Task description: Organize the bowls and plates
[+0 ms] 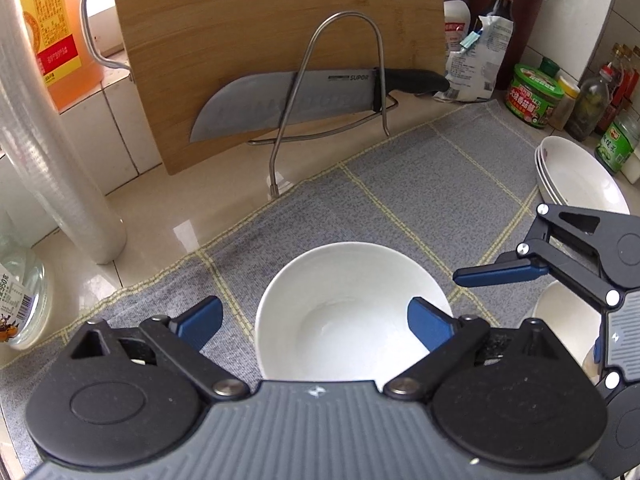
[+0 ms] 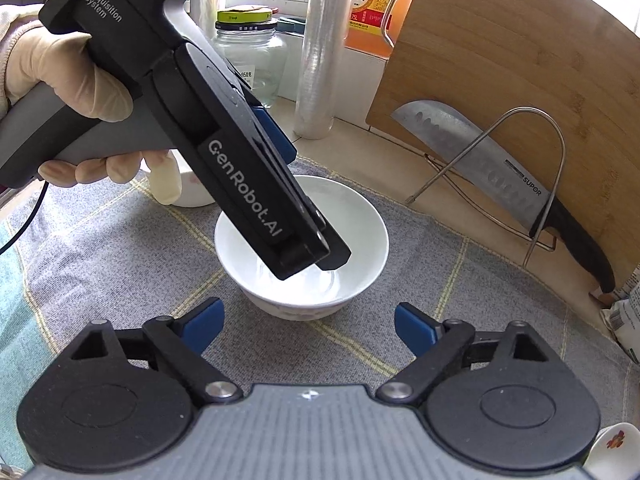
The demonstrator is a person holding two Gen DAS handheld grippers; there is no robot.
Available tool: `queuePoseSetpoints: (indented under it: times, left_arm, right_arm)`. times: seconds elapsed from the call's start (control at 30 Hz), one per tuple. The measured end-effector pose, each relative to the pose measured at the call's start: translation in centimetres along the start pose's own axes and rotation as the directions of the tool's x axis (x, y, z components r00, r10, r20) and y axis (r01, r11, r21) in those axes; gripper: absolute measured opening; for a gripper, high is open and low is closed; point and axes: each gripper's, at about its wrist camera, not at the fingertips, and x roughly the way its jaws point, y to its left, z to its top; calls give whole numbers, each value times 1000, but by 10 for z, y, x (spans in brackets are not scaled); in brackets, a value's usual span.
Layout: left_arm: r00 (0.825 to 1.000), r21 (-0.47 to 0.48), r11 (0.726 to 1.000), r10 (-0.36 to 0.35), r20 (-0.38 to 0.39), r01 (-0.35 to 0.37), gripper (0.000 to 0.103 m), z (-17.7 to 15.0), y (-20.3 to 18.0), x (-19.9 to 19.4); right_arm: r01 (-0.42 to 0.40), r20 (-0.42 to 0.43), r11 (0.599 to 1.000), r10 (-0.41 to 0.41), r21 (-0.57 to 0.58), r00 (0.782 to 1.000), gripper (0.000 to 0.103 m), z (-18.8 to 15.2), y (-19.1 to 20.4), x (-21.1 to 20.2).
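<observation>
Both wide-open, empty grippers, left (image 1: 314,320) and right (image 2: 308,326), flank an empty white bowl (image 1: 320,280) on grey cloth (image 1: 420,184).

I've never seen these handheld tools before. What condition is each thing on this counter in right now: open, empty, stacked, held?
Left tool: open, one finger inside the bowl, one outside.
Right tool: open, holding nothing.
White bowl: upright on the grey mat, empty.
Plates: stacked, tilted, untouched.
Knife: resting in the wire rack.
Cutting board: standing on edge behind the rack.
Glass jar: lid on.
</observation>
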Motion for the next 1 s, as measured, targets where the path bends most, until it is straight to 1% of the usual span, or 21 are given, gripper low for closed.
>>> queuePoseSetpoints:
  times: [0.07,0.13,0.2,0.3,0.43,0.53,0.67,1.0]
  left_arm:
    - [1000,0,1000,-2,-5,2,96,-1,2,1]
    - [1000,7,1000,2,-7,-2,92,-1,2,2]
    - [1000,9,1000,-1,-11,1,91,-1,2,2]
    - [1000,25,1000,-6,-13,6,90,-2,2,2]
    - [999,35,999,-25,-25,26,82,-2,1,4]
    - [999,41,999,-25,-27,26,80,-1,0,6]
    - [998,50,997,-51,-24,52,79,1,-2,5]
    - [998,46,997,-60,-23,61,78,1,-2,5]
  right_arm:
    - [-4,-4,1000,4,3,1000,87,2,-1,2]
    - [-8,-3,1000,8,2,1000,84,3,-1,4]
    - [-12,-3,1000,12,3,1000,82,4,-1,6]
    - [-12,5,1000,12,0,1000,81,5,0,7]
    - [-7,15,1000,7,-9,1000,81,7,1,7]
    - [-6,20,1000,6,-9,1000,81,8,1,7]
    - [-4,25,1000,4,-10,1000,81,7,2,7]
    - [-1,25,1000,1,0,1000,81,7,1,6]
